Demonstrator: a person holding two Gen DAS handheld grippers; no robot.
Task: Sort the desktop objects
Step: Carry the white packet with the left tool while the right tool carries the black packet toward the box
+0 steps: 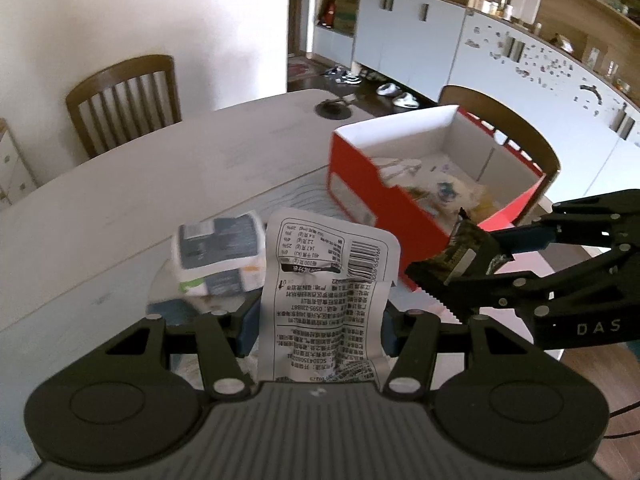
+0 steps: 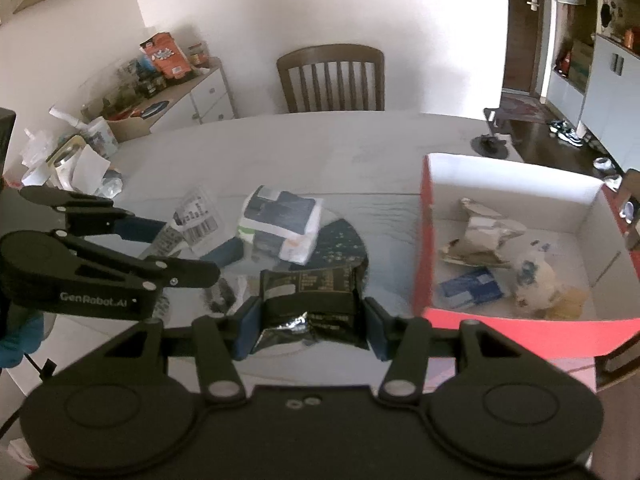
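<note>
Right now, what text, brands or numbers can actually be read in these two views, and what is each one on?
"DAS": right tongs, on the arm, cut off by the frame edge.
"GenRobot.AI": left tongs, on the arm.
"0595-220887", roughly: white packet, seen upside down; the rest of its print and barcode digits are too small to read.
Black packet: gold print, blurred.
Tissue packs: labels blurred.
Red box: side label unreadable.

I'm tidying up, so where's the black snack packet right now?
The black snack packet is clamped in the right claw, held above the table, just left of the red box in the right wrist view.
</note>
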